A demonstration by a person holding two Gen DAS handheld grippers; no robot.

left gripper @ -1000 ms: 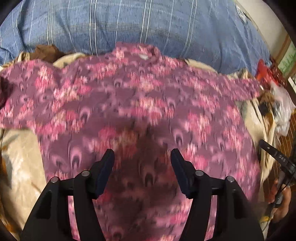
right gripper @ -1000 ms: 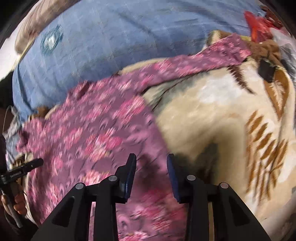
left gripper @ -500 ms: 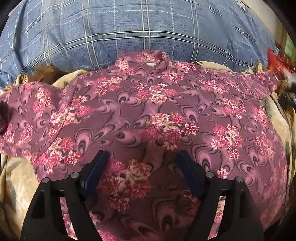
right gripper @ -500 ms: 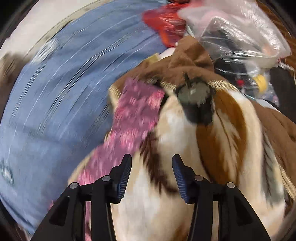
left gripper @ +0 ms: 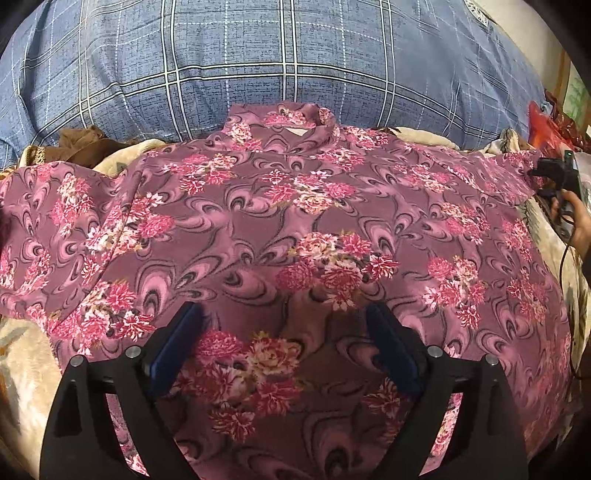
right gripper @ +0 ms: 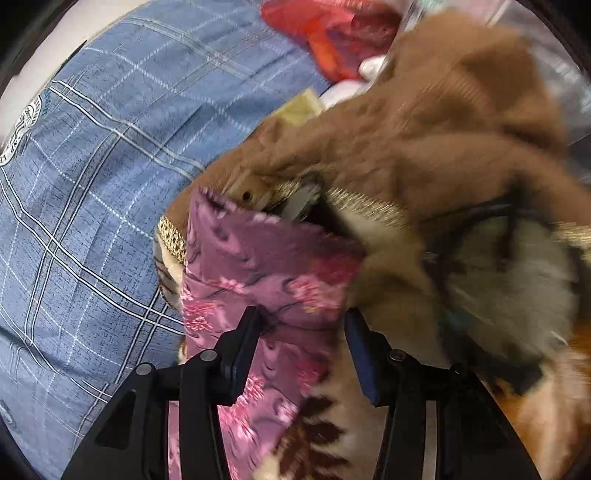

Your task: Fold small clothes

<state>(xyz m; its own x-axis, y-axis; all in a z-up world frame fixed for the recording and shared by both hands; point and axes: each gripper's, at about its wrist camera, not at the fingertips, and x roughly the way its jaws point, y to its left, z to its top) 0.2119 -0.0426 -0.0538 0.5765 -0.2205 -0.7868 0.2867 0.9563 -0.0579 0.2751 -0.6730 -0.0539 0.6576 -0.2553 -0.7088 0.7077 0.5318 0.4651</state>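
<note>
A purple flowered top lies spread flat on a cream and brown blanket, its collar at the far edge against a blue checked cover, both sleeves stretched out to left and right. The left gripper hangs over the near middle of the top; its jaws have just been opening and stand wide, with nothing pinched between them. Far to the right, the right gripper sits at the end of the right sleeve. Its jaws have just been opening and stand about half apart, with the sleeve cloth lying under the gap, not clamped. A red bag lies beyond the blanket.
</note>
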